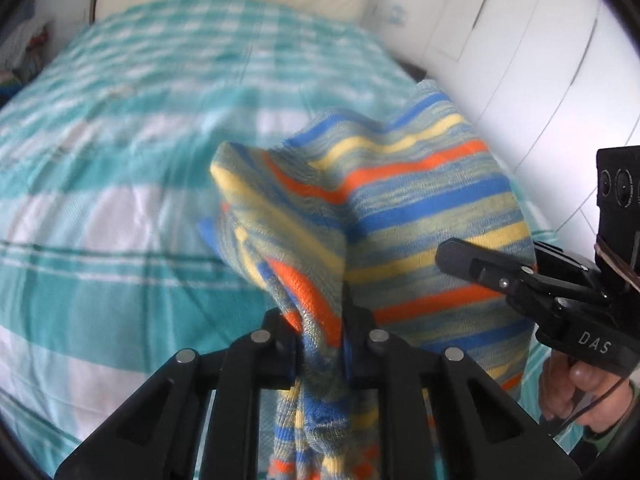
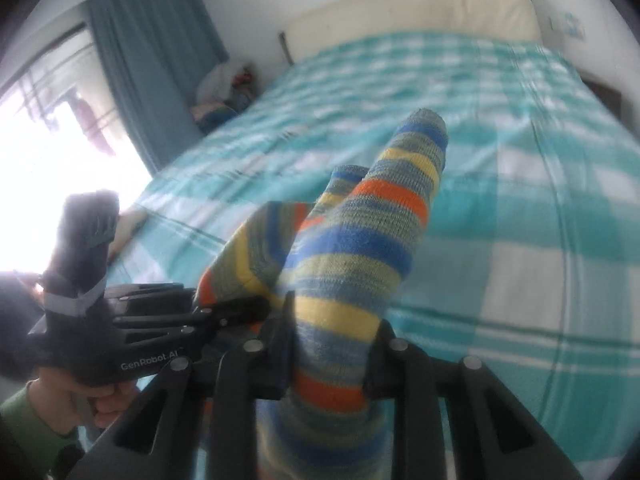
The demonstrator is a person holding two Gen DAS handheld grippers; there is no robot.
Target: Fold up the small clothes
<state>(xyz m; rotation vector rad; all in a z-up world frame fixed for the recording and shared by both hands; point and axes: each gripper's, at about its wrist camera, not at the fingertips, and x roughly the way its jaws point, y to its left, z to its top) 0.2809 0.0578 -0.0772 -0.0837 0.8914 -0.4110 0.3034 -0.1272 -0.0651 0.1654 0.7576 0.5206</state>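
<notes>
Both grippers clamped on striped socks [image 2: 360,236], held up over near end of bed [image 1: 100,208]; left gripper [image 1: 320,332] pinches bunched knit, right gripper [image 2: 332,340] likewise; soft, light, floppy; grip near cuffs/edges.

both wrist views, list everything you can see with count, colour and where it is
striped socks: looks like two, blue, yellow, orange and grey-green stripes, lifted above the bed, clamped in both grippers
bedspread: one, teal and white check, covering the bed
pillow: one, cream, at the head of the bed
curtain: one, grey-blue, beside the bright window
pile of clothes and bags: count unclear, mixed colours, on the floor below the curtain
wardrobe doors: count unclear, white, beside the bed
left gripper: one, black, shut on the socks
right gripper: one, black, shut on the socks
hand: one, holding the right gripper's handle
</notes>
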